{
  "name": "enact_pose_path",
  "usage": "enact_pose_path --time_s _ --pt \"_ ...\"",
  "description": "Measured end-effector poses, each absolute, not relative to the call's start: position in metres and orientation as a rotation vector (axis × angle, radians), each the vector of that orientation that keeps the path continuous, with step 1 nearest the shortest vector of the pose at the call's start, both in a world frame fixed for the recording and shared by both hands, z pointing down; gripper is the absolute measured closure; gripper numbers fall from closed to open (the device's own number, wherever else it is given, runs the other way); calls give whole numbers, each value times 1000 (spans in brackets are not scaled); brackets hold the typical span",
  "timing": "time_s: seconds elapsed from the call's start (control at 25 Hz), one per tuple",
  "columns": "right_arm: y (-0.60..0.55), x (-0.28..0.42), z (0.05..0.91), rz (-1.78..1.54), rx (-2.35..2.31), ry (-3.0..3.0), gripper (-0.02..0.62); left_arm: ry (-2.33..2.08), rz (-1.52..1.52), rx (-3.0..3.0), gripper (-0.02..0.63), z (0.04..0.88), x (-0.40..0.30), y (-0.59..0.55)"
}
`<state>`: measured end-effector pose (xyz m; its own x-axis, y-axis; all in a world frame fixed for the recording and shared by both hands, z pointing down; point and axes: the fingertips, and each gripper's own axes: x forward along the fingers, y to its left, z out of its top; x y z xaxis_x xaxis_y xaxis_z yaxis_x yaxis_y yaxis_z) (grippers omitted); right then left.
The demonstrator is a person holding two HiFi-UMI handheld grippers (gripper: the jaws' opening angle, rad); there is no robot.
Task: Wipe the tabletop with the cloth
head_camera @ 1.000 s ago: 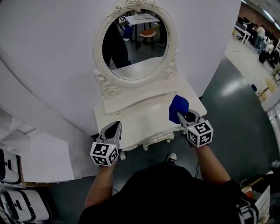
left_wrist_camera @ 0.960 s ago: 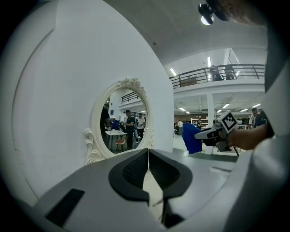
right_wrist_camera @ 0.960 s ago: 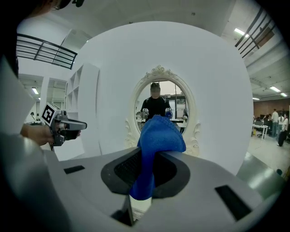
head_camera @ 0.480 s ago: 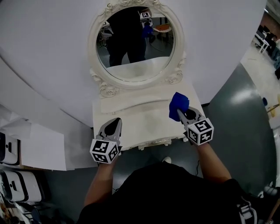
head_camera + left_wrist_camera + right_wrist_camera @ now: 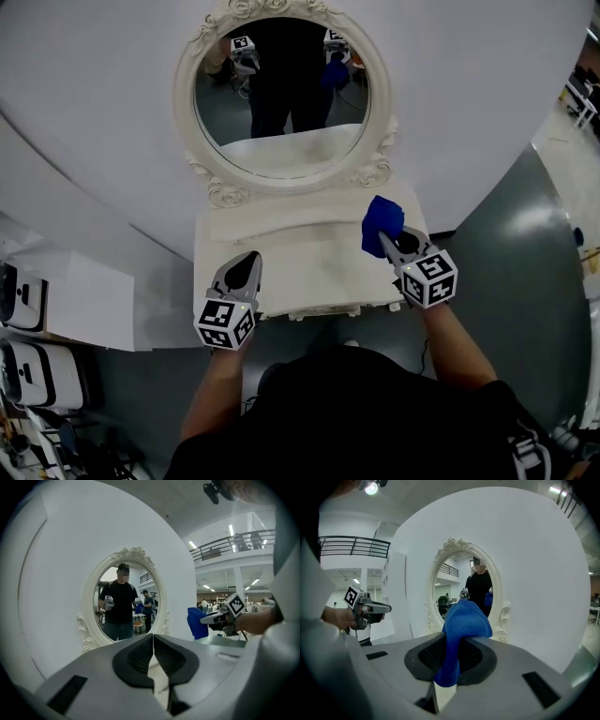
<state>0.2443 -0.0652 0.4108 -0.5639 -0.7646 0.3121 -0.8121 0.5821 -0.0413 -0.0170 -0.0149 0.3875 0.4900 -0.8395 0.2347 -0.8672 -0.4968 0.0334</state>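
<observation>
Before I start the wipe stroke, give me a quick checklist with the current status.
1. Right gripper shut on the blue cloth: ok.
2. Cloth touching the tabletop: cannot tell; it is over the right rear part.
3. Left gripper shut and empty: ok.
4. Left gripper apart from the cloth, at the front left edge: ok.
5. No objects seen on the tabletop in the wipe path: ok.
</observation>
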Motion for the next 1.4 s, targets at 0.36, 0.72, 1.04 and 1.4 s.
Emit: enact_pose_path --time_s 0.36,0.72,1.04,1.4 --pt "-78 236 411 272 1235 -2602 554 -1566 309 2519 591 388 -27 -11" --pt "-90 198 420 282 1188 -2611 554 -1552 294 2509 591 398 -43 -16" --pt "-106 154 430 279 1127 -2589 554 -1582 256 2491 591 396 -79 -24" --pt "-136 47 466 339 925 -2593 554 -1690 228 2391 591 405 -156 -21"
